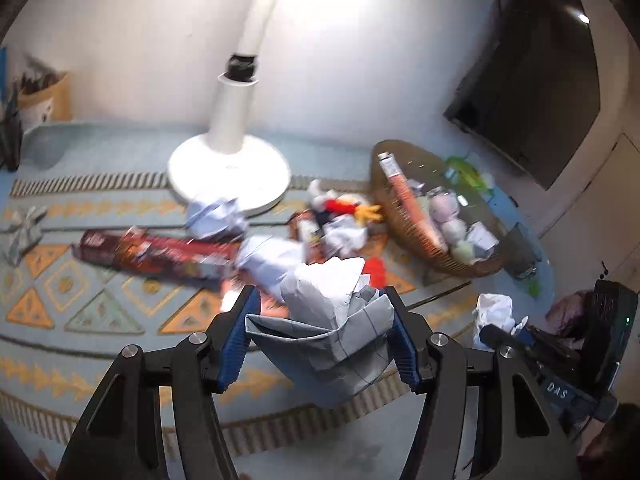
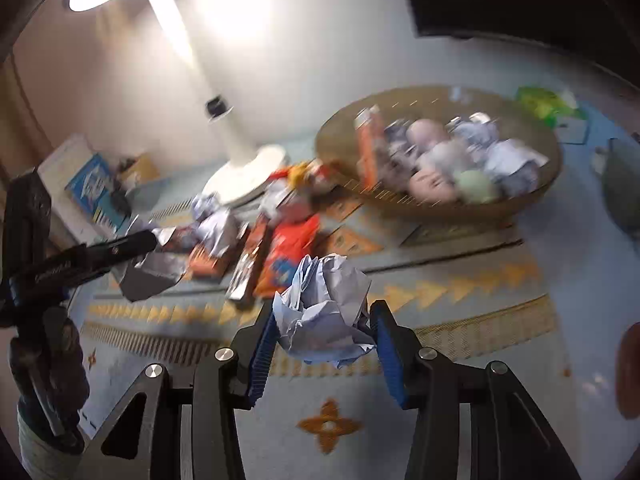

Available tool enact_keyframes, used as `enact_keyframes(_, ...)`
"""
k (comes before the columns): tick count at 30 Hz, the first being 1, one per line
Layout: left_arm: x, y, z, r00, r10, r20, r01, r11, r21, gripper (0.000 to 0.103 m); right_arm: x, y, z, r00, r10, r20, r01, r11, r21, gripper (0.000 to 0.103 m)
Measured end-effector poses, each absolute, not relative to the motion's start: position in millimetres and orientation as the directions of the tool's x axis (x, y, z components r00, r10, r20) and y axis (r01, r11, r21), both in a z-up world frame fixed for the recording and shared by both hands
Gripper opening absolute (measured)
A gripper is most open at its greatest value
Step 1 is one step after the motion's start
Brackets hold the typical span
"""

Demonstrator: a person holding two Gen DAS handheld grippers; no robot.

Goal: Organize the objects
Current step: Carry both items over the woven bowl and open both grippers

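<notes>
At the far left of the left wrist view, a small crumpled grey paper (image 1: 24,232) is lying on the patterned rug (image 1: 100,312), and a long red box (image 1: 156,254) is lying flat further right, with the white lamp base (image 1: 229,174) standing behind it. A loose pile of crumpled papers and a red and yellow soft toy (image 1: 348,208) is lying between the lamp base and the wicker basket (image 1: 404,236). The basket is already being occupied by an orange tube, several pale balls and more crumpled paper. In the foreground, a folded grey paper wad (image 1: 328,320) is being gripped between the blue pads of the left tool (image 1: 320,332) and is being held clear of the rug. At the right edge of that view, a white paper ball (image 1: 494,312) is seen in the other tool. In the right wrist view, the left tool (image 2: 156,256) is appearing at the left with its grey wad, the orange snack packet (image 2: 288,256) is lying on the rug in the middle, and the basket (image 2: 400,204) is standing at the upper right. The right tool (image 2: 324,332) is closed on a crumpled pale blue paper ball (image 2: 324,312), held above the rug. Both views are blurred.
</notes>
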State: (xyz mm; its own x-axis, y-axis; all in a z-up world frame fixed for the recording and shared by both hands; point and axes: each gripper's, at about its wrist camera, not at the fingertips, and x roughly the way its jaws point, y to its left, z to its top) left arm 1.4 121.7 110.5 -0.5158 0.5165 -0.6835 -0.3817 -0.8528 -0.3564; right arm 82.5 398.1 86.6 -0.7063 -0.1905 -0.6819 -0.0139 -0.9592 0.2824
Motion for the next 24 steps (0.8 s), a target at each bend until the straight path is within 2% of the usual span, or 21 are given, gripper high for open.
enact_keyframes(4, -15.8, 185.6, 146.4, -0.522, 0.58, -0.626, -0.472, -0.807, -0.354, 0.06, 62.8, 453.8, 125.2, -0.772, -0.071, -0.632, -0.158, -0.941, 0.299, 0.046)
enact_keyframes(7, -31.2, 231.1, 160.5, -0.544, 0.601, -0.585, -0.509, -0.791, -0.339, 0.06, 37.1, 482.1, 134.4, -0.765, 0.027, -0.644, -0.275, -0.917, 0.288, 0.047)
enact_keyframes(11, -53.8, 275.8, 152.6, -0.551, 0.613, -0.566, -0.509, -0.785, -0.354, 0.06, -2.8, 495.1, 134.9, -0.748, 0.02, -0.663, -0.27, -0.922, 0.277, 0.047)
enact_keyframes(13, -60.7, 289.4, 144.2, -0.555, 0.609, -0.567, -0.516, -0.786, -0.34, 0.066, -19.7, 496.3, 137.0, -0.761, 0.007, -0.648, -0.244, -0.93, 0.276, 0.048)
enact_keyframes(15, -65.5, 298.9, 136.7, -0.543, 0.622, -0.564, -0.539, -0.774, -0.334, 0.076, -34.5, 497.1, 138.4, -0.768, -0.029, -0.64, -0.189, -0.944, 0.27, 0.067)
enact_keyframes(17, -69.4, 299.2, 131.0, -0.538, 0.604, -0.588, -0.525, -0.786, -0.327, 0.082, -40.0, 500.1, 137.8, -0.762, -0.007, -0.648, -0.199, -0.949, 0.244, 0.067)
enact_keyframes(20, -62.5, 280.2, 124.3, -0.559, 0.585, -0.588, -0.494, -0.804, -0.33, 0.082, -29.0, 504.8, 131.0, -0.755, -0.033, -0.655, -0.21, -0.934, 0.289, 0.067)
enact_keyframes(24, -43.3, 230.4, 121.8, -0.566, 0.607, -0.559, -0.447, -0.795, -0.411, 0.082, -0.9, 491.8, 120.8, -0.747, -0.052, -0.663, -0.191, -0.938, 0.289, 0.067)
